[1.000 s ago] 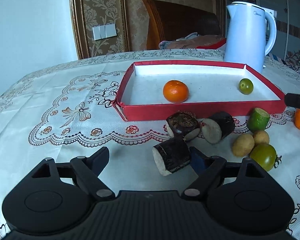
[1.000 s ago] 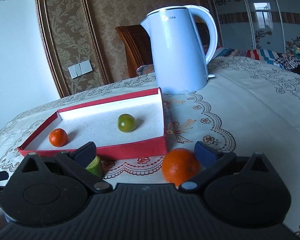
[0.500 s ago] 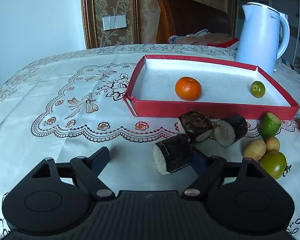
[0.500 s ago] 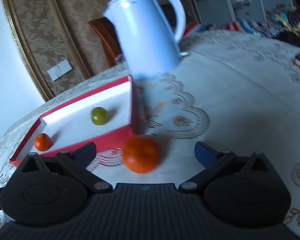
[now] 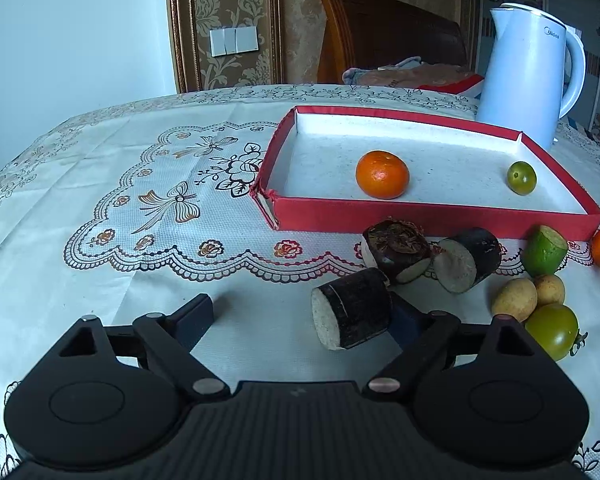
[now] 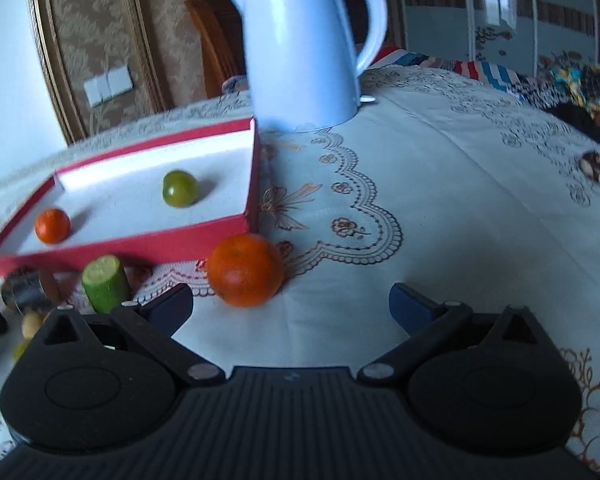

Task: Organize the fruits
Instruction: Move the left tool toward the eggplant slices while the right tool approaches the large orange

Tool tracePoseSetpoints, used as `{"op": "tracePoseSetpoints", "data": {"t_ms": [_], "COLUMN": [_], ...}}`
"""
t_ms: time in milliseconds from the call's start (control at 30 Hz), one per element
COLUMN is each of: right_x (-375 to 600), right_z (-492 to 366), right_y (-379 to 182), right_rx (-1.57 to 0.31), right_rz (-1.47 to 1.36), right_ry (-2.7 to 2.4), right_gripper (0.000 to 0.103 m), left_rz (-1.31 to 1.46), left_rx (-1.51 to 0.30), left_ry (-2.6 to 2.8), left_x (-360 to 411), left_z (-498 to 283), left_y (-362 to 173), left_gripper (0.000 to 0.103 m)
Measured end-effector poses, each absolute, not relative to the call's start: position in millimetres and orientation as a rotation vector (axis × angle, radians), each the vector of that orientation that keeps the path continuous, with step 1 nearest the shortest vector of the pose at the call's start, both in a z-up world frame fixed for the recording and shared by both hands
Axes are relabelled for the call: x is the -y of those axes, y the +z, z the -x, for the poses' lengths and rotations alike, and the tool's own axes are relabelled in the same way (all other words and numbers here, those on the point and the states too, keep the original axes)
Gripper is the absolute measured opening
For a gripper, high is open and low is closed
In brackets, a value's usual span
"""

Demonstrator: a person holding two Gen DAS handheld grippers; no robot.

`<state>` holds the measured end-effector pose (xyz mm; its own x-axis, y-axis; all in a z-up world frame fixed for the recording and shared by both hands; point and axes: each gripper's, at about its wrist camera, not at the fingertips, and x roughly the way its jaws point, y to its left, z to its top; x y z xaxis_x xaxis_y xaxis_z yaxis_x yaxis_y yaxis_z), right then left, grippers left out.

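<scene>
Across the middle of the left wrist view sits a red tray (image 5: 432, 216) on the cloth-covered surface (image 5: 140, 208), with an orange (image 5: 382, 174) near its centre and a small green fruit (image 5: 521, 177) toward its right end. Below the tray's front wall lie three dark cut pieces: one (image 5: 396, 250) just under the wall, one (image 5: 469, 260) to its right, and a third (image 5: 352, 314) lower down, between the left gripper (image 5: 304, 314)'s jaws and right against the right-hand finger. Those jaws stand wide and are opening, not pressing the piece from both sides. At lower right cluster a cut green piece (image 5: 544, 251), two small potatoes (image 5: 514, 299) and a green tomato (image 5: 551, 330). A white kettle (image 5: 528, 76) stands at upper right behind the tray.

The right wrist view is somewhat blurred. The right gripper (image 6: 291, 307) has its jaws well apart with nothing clamped. A second orange (image 6: 245, 269) rests on the surface just beyond them, left of centre, beside the tray's near corner. The cut green piece (image 6: 105, 283) lies at lower left of that frame.
</scene>
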<state>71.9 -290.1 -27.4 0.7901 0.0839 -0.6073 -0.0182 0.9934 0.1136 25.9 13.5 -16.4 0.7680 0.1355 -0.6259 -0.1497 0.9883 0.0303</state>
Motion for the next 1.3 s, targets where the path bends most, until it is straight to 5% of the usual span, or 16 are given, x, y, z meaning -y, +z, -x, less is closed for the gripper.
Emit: {"op": "tracePoseSetpoints", "data": {"t_ms": [667,1133,1300], "right_x": [277.8,274.9,271.0], "right_z": [-81.1,-79.2,-78.2], "right_y": [-25.3,-25.7,-25.2], "right_rx": [-0.658,-0.648,-0.643], "right_rz": [-0.039,-0.017,0.004], "right_ry": [0.082,0.096,0.115], "right_gripper": [0.103,0.089,0.077], "left_rz": [0.023,0.022,0.015], "left_rx": [-0.678,-0.677,-0.677], "left_ry": [0.155,0.145,0.138], "left_x": [-13.6,-13.2,-12.3], "left_z": [-25.9,-26.3,-27.5], "left_y": [-16.4,-16.4,-16.9], "left_gripper": [0.093,0.093,0.093]}}
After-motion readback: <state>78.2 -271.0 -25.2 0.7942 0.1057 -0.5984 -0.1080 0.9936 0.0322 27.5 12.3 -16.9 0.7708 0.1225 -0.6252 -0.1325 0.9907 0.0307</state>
